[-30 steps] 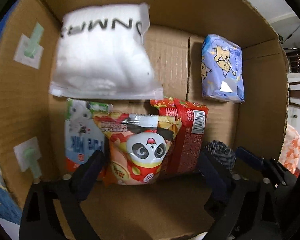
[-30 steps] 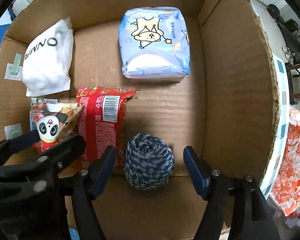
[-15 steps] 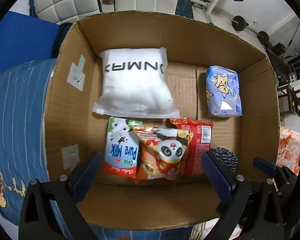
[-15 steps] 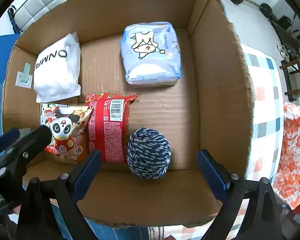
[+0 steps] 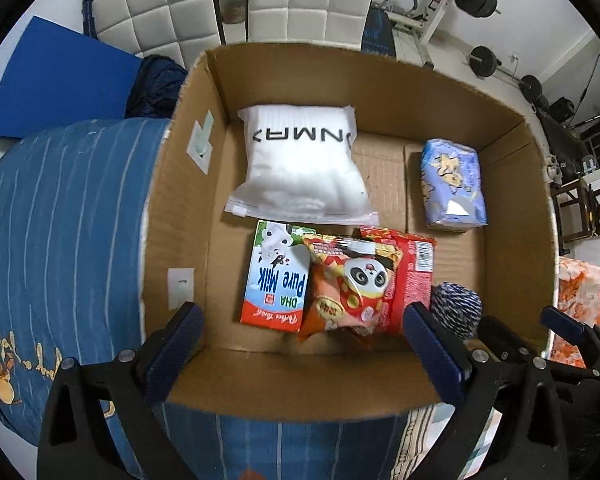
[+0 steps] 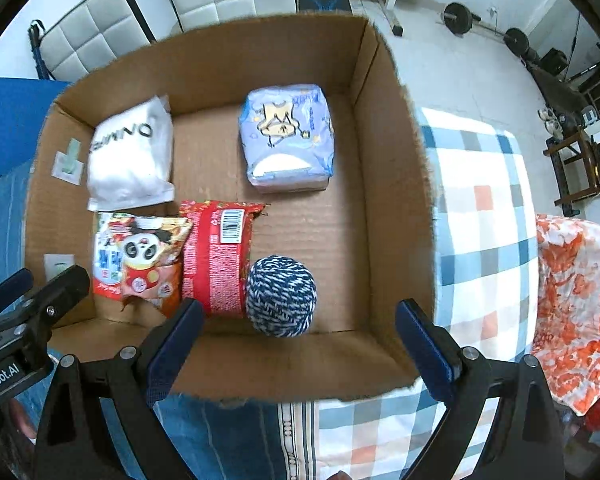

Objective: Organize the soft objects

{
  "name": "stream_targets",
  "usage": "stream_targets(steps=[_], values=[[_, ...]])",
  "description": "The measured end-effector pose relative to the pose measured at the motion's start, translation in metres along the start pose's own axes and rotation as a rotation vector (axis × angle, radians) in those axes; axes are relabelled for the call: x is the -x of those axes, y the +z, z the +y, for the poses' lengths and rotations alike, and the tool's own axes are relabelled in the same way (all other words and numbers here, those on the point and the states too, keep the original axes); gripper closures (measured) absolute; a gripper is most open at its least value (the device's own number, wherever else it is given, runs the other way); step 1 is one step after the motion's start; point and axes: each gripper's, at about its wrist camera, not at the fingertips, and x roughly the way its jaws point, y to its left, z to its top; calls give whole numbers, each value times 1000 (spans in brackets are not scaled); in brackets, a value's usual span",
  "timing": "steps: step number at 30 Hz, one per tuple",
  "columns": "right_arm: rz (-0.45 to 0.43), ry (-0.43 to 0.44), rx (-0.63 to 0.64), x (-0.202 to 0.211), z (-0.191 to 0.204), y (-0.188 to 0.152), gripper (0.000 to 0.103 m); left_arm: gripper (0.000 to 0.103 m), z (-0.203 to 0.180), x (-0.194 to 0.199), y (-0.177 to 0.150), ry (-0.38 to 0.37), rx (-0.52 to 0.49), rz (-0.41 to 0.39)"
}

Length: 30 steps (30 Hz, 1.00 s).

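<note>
Both my grippers hang above the open brown corrugated cardboard box [image 6: 396, 184], pointing down. Left gripper [image 5: 304, 344]: jaws spread wide, nothing between them. Right gripper [image 6: 296, 340]: same, spread and empty. Neither touches anything.

Contents lie flat on the box floor, packed toward one side, I judge to leave room:
- white zip-seal plastic pouch with black lettering [image 5: 304, 168], puffy, at the far wall
- pale blue printed tissue pack [image 6: 286, 136], squarish, pillowy, set apart
- glossy panda snack bag [image 6: 140, 256], crinkled, overlapping a milk carton [image 5: 276, 280]
- red foil packet [image 6: 216, 256], touching the panda bag
- blue-and-white yarn ball [image 6: 280, 296], round, fuzzy, against the red packet
</note>
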Motion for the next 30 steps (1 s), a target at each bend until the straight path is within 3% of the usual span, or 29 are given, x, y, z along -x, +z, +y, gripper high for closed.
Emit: stream_targets(steps=[8, 22, 30], values=[[-114, 35, 2, 70, -7, -28, 5, 1, -6, 57, -33, 18, -29, -115], [-290, 69, -8, 211, -25, -138, 0, 1, -14, 204, -117, 38, -63, -327], [-395, 94, 17, 295, -21, -185, 0, 1, -14, 268, -152, 27, -48, -383]])
